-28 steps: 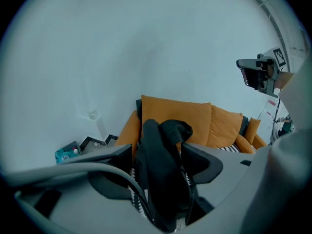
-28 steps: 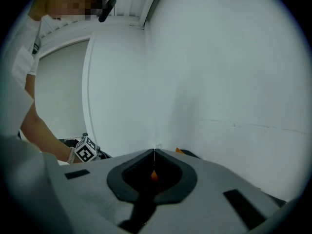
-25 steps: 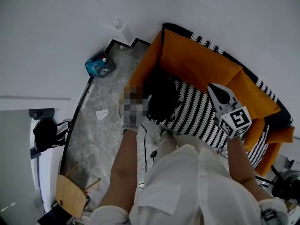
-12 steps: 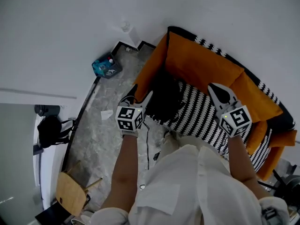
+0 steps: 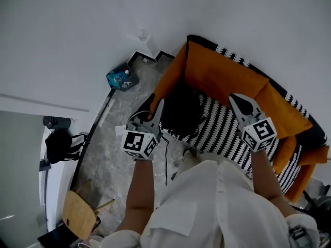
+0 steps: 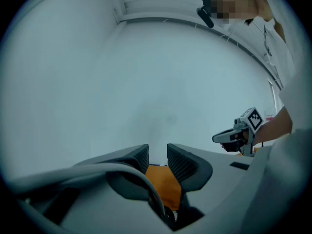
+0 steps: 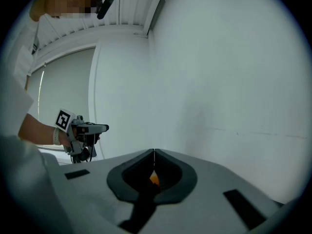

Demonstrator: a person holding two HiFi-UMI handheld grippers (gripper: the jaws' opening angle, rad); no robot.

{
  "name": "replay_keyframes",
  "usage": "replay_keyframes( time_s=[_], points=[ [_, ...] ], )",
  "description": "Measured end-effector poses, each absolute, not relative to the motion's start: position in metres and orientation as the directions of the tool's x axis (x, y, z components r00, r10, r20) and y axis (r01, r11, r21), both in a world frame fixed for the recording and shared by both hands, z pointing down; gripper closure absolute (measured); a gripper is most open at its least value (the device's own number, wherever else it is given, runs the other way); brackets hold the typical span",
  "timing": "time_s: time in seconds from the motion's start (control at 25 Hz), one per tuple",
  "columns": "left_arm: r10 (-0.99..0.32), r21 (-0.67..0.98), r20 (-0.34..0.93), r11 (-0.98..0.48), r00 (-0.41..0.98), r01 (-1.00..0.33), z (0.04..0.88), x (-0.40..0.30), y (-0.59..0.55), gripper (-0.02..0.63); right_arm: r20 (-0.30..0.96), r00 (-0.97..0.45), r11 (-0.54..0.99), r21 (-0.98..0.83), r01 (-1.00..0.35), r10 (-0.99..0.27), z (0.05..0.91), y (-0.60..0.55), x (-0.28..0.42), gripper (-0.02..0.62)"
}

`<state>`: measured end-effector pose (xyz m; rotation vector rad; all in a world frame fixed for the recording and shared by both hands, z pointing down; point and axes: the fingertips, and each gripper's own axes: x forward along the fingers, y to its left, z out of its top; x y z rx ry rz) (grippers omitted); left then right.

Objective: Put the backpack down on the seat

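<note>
The black backpack (image 5: 181, 110) lies on the striped seat (image 5: 222, 130) of the orange sofa, against its left armrest. My left gripper (image 5: 154, 102) hovers just left of the backpack, over the sofa's edge, not touching it. Its jaws are closing with a narrow gap and nothing between them; in the left gripper view (image 6: 157, 151) only orange fabric shows behind the gap. My right gripper (image 5: 236, 99) is held over the seat to the right of the backpack, shut and empty, its tips meeting in the right gripper view (image 7: 154, 152).
Orange back cushions (image 5: 222, 76) line the sofa. On the marble floor left of it stand a blue pack of bottles (image 5: 121, 78), a wooden chair (image 5: 77, 213) and a black bag (image 5: 57, 144). A thin cable (image 5: 166, 161) trails on the floor by the sofa's front.
My left gripper has drawn back a little from the backpack toward me, and its jaws have narrowed from wide apart to a slim gap. The right gripper has hardly moved.
</note>
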<state>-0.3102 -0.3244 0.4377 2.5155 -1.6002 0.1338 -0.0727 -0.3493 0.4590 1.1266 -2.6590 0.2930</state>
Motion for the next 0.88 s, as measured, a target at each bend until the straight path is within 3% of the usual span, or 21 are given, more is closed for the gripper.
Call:
replay_keyframes(
  time_s=[0.48, 0.88],
  points=[
    [-0.915, 0.044, 0.119, -0.382, 0.385, -0.923, 0.400, -0.309, -0.297, 0.537, 0.298, -0.667, 0.681, -0.072, -0.729, -0.683, 0.453, -0.343, -0.068, 0.578],
    [-0.922, 0.049, 0.141, -0.358, 0.362, -0.932, 0.404, -0.315, -0.292, 0.537, 0.317, -0.652, 0.674, -0.051, -0.737, -0.689, 0.453, -0.343, -0.063, 0.578]
  ],
)
